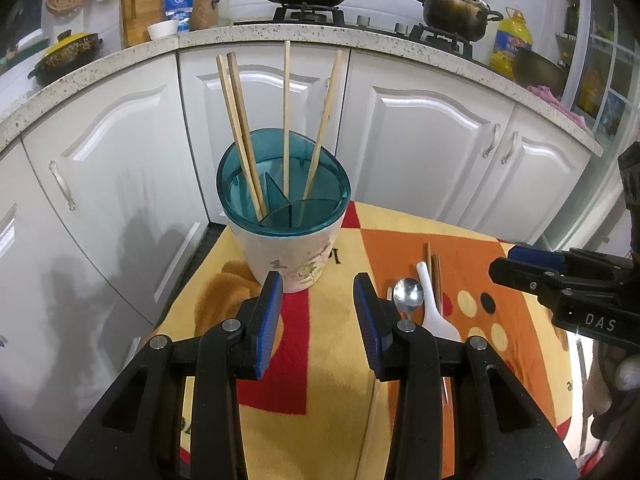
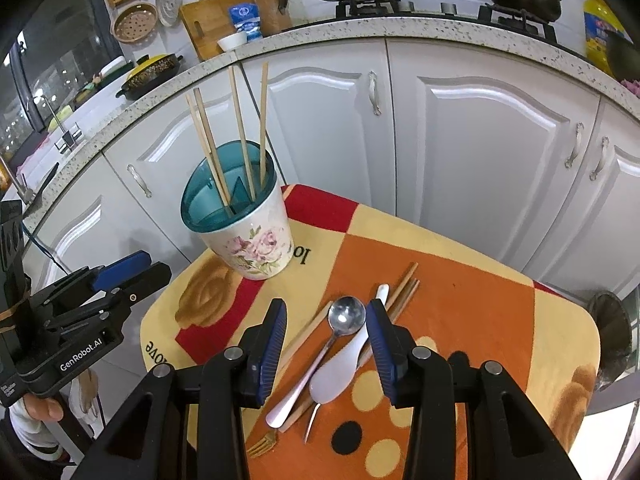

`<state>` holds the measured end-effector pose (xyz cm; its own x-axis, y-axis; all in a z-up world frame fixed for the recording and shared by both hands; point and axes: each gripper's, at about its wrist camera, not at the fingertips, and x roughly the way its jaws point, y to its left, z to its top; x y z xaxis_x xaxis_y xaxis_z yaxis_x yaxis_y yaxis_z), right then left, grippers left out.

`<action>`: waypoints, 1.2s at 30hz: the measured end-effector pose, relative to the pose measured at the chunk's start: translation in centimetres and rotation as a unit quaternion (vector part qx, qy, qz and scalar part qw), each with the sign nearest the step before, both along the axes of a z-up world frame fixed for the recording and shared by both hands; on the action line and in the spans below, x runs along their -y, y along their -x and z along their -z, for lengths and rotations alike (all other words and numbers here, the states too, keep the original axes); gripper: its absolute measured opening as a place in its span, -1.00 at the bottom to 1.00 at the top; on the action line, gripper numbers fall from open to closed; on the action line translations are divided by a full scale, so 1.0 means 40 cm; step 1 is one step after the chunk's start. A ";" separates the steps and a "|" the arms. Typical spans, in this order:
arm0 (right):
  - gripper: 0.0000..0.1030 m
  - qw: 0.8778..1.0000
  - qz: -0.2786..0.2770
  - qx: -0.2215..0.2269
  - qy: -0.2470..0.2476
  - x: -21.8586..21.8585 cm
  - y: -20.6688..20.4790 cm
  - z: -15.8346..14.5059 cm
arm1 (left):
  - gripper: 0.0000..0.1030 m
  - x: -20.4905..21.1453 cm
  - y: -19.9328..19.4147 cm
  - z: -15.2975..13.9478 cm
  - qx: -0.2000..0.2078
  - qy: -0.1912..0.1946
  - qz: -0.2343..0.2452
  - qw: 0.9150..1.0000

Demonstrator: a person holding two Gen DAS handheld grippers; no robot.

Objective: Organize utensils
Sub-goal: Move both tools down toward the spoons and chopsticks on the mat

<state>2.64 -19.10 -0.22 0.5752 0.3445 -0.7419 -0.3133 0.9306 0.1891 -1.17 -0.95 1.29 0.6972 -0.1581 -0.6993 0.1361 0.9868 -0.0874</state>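
Right claw (image 2: 326, 320) hangs with jaws apart and empty above a metal spoon (image 2: 320, 350) and white rice paddle (image 2: 340, 372), which lie with loose chopsticks (image 2: 402, 292) and a fork (image 2: 262, 446) on the cloth-covered table (image 2: 500, 332). Left claw (image 1: 316, 300), also spread and empty, faces the floral utensil holder (image 1: 286, 250) holding four upright chopsticks (image 1: 240, 132).

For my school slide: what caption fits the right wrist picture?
Open right hand-held gripper above metal spoon beside chopstick-filled floral holder.
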 end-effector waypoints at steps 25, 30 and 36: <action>-0.22 0.998 0.020 -0.063 0.000 0.059 -0.019 0.116 | -0.25 0.001 -0.010 0.077 -0.043 0.019 0.029 0.998; -0.22 0.996 0.017 -0.088 -0.018 0.062 -0.044 0.159 | -0.25 0.003 -0.022 0.110 -0.068 0.042 0.044 0.996; -0.43 0.989 0.012 -0.138 -0.058 0.062 -0.080 0.233 | -0.25 0.017 -0.043 0.150 -0.094 0.043 0.050 0.993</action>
<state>5.83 -21.58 -9.52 0.3656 0.4253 -0.8279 -0.2133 0.9041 0.3703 0.54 -1.62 -4.71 0.5335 -0.2852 -0.7962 0.2072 0.9568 -0.2039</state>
